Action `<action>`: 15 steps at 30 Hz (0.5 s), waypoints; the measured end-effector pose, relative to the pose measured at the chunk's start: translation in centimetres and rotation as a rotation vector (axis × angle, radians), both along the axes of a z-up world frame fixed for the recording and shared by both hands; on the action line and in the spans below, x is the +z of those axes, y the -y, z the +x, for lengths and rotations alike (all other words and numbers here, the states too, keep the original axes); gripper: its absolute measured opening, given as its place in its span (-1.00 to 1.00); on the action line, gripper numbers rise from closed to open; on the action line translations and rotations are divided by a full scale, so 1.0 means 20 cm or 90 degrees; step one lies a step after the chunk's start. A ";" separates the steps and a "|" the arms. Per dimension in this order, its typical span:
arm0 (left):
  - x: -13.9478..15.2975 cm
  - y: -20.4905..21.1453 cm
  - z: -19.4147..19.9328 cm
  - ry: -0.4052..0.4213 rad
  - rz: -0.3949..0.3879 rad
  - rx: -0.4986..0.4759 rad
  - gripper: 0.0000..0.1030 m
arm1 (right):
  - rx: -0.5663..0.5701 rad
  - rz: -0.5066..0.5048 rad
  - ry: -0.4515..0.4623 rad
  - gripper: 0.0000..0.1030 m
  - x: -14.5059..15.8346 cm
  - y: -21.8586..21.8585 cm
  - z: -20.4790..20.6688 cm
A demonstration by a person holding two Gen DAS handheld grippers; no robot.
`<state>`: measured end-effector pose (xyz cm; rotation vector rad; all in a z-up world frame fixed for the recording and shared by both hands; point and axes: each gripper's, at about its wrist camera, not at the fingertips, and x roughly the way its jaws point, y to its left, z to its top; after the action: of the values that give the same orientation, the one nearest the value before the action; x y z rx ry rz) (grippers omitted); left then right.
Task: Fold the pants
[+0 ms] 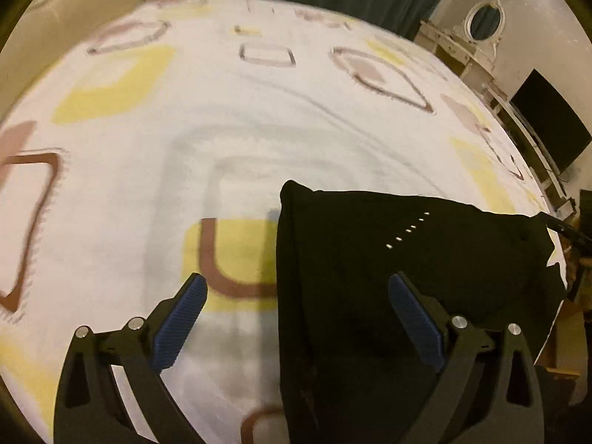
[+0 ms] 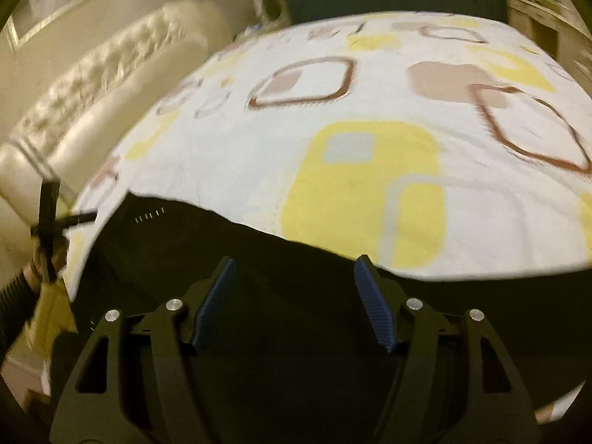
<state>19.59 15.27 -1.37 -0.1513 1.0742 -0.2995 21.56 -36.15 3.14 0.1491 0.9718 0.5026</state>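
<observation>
Holding left gripper (image 1: 296, 288) wide open, empty, we straddle left edge of black pants (image 1: 407, 277) on patterned bedsheet (image 1: 259, 111). Right gripper (image 2: 294, 270) likewise spread, gripping nothing, above pants; row of small metal studs (image 1: 407, 229) visible.

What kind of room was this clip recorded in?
Most likely a bedroom: black pants lie on a bed with a patterned sheet, a padded headboard stands behind it, and a mirrored dressing table is nearby.
</observation>
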 end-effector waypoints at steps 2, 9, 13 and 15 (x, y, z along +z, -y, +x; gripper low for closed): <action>-0.05 0.02 0.07 -0.027 -0.021 -0.018 0.90 | 0.033 -0.027 -0.018 0.30 -0.04 -0.07 0.07; -0.15 0.06 0.26 -0.087 -0.075 -0.033 0.89 | 0.150 -0.079 -0.100 0.45 -0.19 -0.20 0.24; -0.18 0.10 0.31 -0.096 -0.046 -0.050 0.01 | 0.190 -0.119 -0.148 0.38 -0.26 -0.25 0.27; -0.18 0.10 0.32 -0.104 -0.037 -0.033 -0.71 | 0.208 -0.103 -0.183 -0.85 -0.29 -0.25 0.28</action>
<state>25.92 13.23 -4.88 -0.2026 1.2328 -0.3701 27.10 -31.12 -2.57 -0.0880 1.3240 0.7122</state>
